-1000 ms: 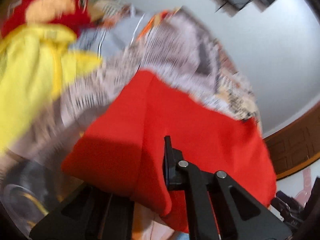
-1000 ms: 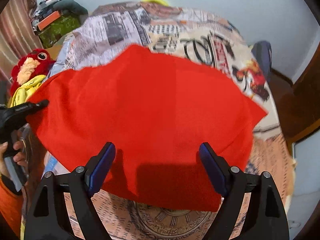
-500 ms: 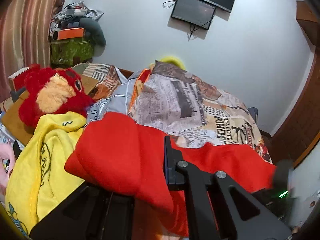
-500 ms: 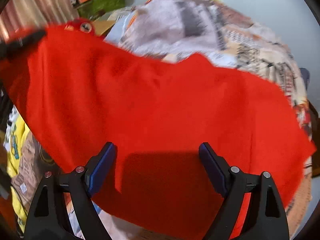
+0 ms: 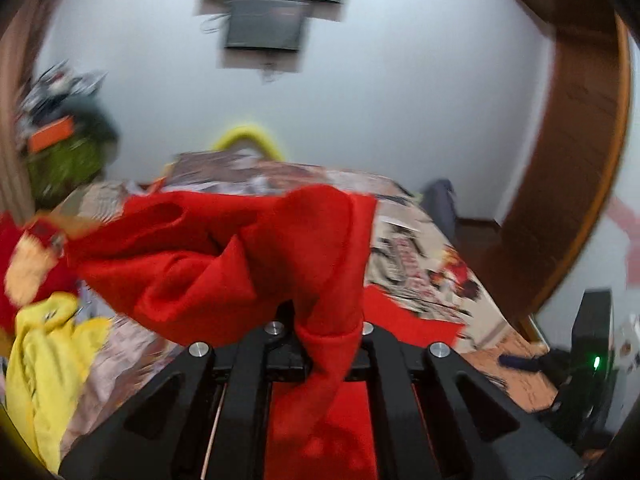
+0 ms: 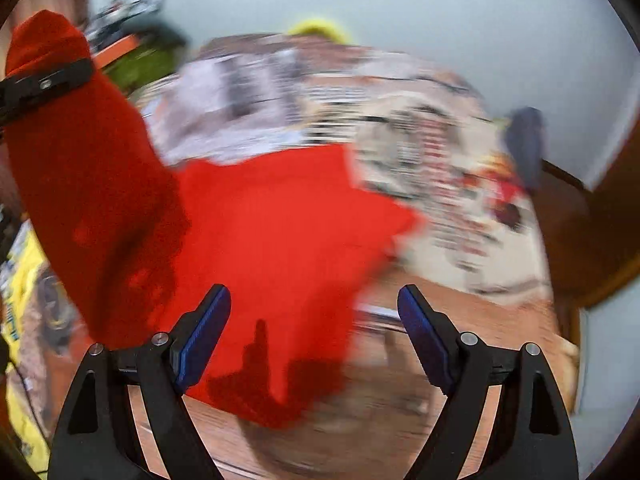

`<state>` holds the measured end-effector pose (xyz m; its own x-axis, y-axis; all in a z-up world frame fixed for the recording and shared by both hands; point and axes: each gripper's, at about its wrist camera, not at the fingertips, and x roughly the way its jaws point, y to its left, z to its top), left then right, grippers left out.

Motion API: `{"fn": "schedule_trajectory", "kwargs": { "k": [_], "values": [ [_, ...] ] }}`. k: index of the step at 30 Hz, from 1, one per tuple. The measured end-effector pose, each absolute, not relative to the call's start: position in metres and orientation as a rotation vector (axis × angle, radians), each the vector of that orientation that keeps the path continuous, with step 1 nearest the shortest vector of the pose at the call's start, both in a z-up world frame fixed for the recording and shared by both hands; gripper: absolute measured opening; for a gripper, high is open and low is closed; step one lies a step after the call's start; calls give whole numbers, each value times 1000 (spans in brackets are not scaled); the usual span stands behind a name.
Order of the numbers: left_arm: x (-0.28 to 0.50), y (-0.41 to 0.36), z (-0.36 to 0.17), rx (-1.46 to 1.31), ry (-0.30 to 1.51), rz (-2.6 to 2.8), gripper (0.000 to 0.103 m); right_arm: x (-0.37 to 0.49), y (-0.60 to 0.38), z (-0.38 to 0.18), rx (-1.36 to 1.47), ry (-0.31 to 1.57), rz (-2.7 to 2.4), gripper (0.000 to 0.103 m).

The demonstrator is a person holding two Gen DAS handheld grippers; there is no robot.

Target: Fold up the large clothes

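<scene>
A large red garment (image 5: 224, 256) is bunched and draped over my left gripper (image 5: 320, 332), which is shut on a fold of it. In the right wrist view the red garment (image 6: 280, 232) hangs from the left gripper at the upper left (image 6: 44, 84) down onto the bed. My right gripper (image 6: 312, 344) is open and empty, its blue pads (image 6: 204, 332) apart just above the garment's near edge. Both views are blurred.
The bed has a newspaper-print cover (image 6: 420, 148). A yellow garment (image 5: 44, 368) and a red plush toy (image 5: 28, 268) lie at the left. A green box stack (image 5: 60, 152) stands at the back left. A wooden door frame (image 5: 576, 184) is at the right.
The left gripper has swung up and round, lifting its held end of the garment. The garment now hangs bunched instead of spread. The right gripper stayed open, and the cloth has dropped away from it.
</scene>
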<state>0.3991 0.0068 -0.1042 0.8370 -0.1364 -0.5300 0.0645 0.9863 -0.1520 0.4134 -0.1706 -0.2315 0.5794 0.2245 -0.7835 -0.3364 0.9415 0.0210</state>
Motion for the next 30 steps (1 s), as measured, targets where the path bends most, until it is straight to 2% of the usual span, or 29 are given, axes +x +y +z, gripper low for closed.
{"fn": "schedule_trajectory", "kwargs": {
  "k": [6, 10, 20, 23, 30],
  "values": [
    [413, -84, -158, -46, 771, -283, 3, 411, -258, -229, 32, 930, 183, 83],
    [400, -110, -201, -4, 914, -359, 3, 400, -278, -234, 59, 946, 157, 83],
    [351, -113, -217, 26, 1001, -518, 3, 379, -260, -233, -33, 925, 185, 83],
    [337, -117, -217, 99, 1010, -524, 10, 373, -251, -223, -34, 903, 210, 83],
    [318, -83, -193, 51, 1045, -496, 41, 362, -226, -207, -13, 899, 288, 83]
  ]
}}
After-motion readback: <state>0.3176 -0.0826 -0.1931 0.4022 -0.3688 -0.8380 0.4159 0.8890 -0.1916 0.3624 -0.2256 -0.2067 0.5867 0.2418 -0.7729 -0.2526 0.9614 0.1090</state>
